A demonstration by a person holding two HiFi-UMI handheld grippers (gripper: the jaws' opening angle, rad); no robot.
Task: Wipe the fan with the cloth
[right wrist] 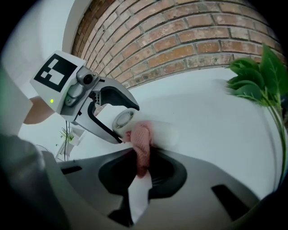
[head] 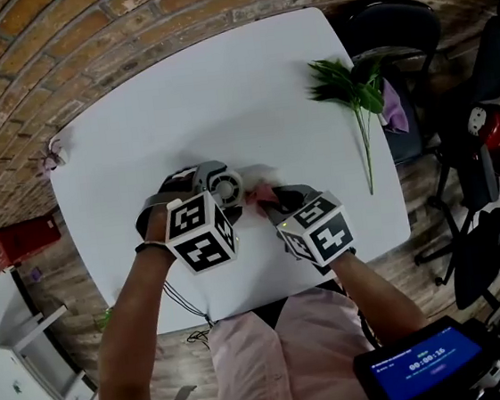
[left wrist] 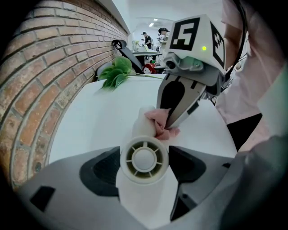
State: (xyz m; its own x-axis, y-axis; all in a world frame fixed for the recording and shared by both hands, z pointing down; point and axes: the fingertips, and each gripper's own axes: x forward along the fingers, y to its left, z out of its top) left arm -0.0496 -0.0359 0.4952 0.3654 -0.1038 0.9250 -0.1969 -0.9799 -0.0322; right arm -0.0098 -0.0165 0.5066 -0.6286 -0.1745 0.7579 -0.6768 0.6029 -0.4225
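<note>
- Left tool [right wrist: 126, 124]: jaws closed on the small white handheld fan [left wrist: 144, 158], one on each side of its round head. Grille face points back towards the left gripper view.
- Right tool [left wrist: 169, 121]: jaws pinched almost fully together on the pink cloth [right wrist: 141, 143]. A bunched wad sticks out past the tips.
- Fan location: in the left tool, above the near middle of the white desk [head: 220, 90], between the two tools. Can't tell if any part of it rests on the desk.
- Contact: the cloth wad is pressed against the white body just behind the round head, on the side towards the right tool. The two tools sit just beside each other there.
- Status, my read: wiping is under way, not setup. Grab-fan and grab-cloth are both done, and cloth is on fan.
- Done vs left: no visible dirt or streaks anywhere, so I can't tell which surfaces are already wiped.
- The front grille and hub are bare of cloth now. I'd count the grille face, the rim and the far side of the body as open items.
- The right gripper view is smeared around the fan body, which fits a stroke in progress.
- Green leafy sprig [head: 356, 93] lies well apart at the far right of the desk. Not involved.
</note>
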